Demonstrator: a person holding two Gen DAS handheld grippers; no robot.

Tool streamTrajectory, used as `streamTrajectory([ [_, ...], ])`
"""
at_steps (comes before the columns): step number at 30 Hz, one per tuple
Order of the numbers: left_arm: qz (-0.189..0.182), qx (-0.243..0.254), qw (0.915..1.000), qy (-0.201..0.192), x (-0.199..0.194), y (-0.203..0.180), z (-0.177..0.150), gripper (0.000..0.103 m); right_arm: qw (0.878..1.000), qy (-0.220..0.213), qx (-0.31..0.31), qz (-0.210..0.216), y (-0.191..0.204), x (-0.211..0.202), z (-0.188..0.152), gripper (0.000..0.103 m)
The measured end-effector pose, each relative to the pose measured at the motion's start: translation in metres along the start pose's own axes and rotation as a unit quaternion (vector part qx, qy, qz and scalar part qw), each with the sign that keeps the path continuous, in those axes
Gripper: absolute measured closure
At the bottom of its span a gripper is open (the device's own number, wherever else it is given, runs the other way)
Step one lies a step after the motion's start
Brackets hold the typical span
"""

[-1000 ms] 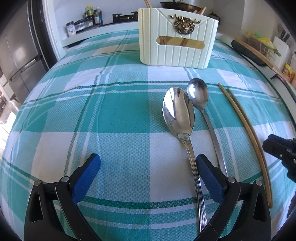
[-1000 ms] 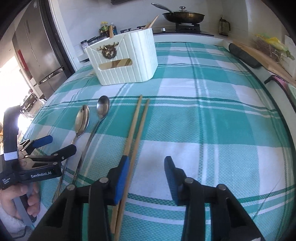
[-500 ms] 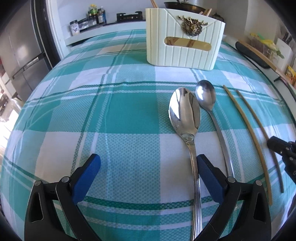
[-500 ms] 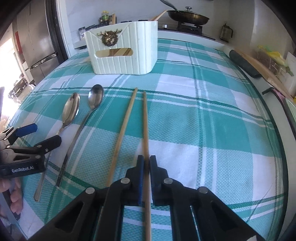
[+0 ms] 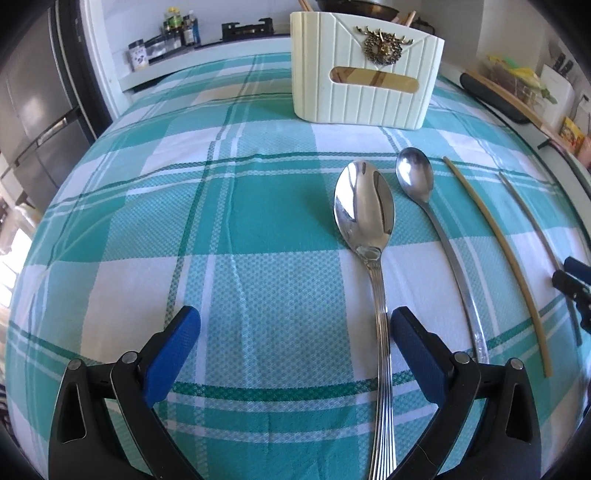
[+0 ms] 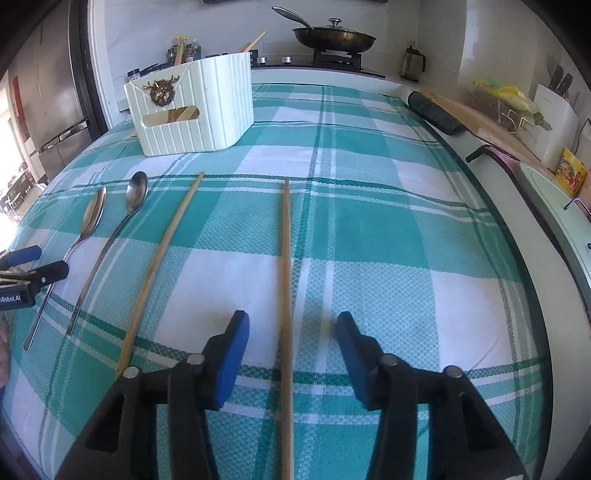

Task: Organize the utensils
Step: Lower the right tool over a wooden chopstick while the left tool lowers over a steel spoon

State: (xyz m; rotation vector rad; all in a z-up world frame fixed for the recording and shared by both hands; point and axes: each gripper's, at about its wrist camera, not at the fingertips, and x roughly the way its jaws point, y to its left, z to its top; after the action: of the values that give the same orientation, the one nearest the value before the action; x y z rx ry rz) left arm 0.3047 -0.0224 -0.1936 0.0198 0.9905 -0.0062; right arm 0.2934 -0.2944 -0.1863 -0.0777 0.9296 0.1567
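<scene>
A large steel spoon (image 5: 364, 210) and a slimmer steel spoon (image 5: 414, 173) lie side by side on the plaid cloth, with two wooden chopsticks to their right. My left gripper (image 5: 295, 325) is open; the large spoon's handle passes just inside its right finger. My right gripper (image 6: 291, 332) is open, and the right chopstick (image 6: 285, 258) lies flat between its fingers. The left chopstick (image 6: 166, 254) lies apart, to the left. The cream utensil holder (image 6: 192, 110) stands at the back with chopsticks in it.
The table's right edge (image 6: 517, 221) borders a counter with a cutting board and a knife block. A stove with a lidded pan (image 6: 332, 35) and spice jars stand behind. A fridge (image 6: 48, 110) stands at the left.
My right gripper shut on one chopstick, shifted it to the right away from the other, then opened and let it lie on the cloth. My left gripper edged forward along the large spoon.
</scene>
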Motion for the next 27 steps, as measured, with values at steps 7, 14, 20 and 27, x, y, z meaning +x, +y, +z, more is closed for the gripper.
streamTrajectory([
  [7,0.022,-0.036,0.9991,-0.002,0.002,0.019,0.001,0.0,1.0,-0.008,0.017,-0.006,-0.011,-0.002,-0.007,0.052],
  [14,0.005,-0.014,0.9999,0.004,0.002,0.019,0.0,0.0,1.0,-0.008,0.022,-0.011,-0.014,-0.002,-0.007,0.052],
  [20,-0.02,0.024,0.9993,0.022,0.003,0.019,0.002,0.0,1.0,0.013,-0.003,0.007,-0.017,-0.003,-0.005,0.052],
  [27,-0.019,0.025,0.9993,0.018,0.009,0.009,0.01,0.0,0.998,0.051,-0.031,0.025,-0.018,0.005,0.009,0.052],
])
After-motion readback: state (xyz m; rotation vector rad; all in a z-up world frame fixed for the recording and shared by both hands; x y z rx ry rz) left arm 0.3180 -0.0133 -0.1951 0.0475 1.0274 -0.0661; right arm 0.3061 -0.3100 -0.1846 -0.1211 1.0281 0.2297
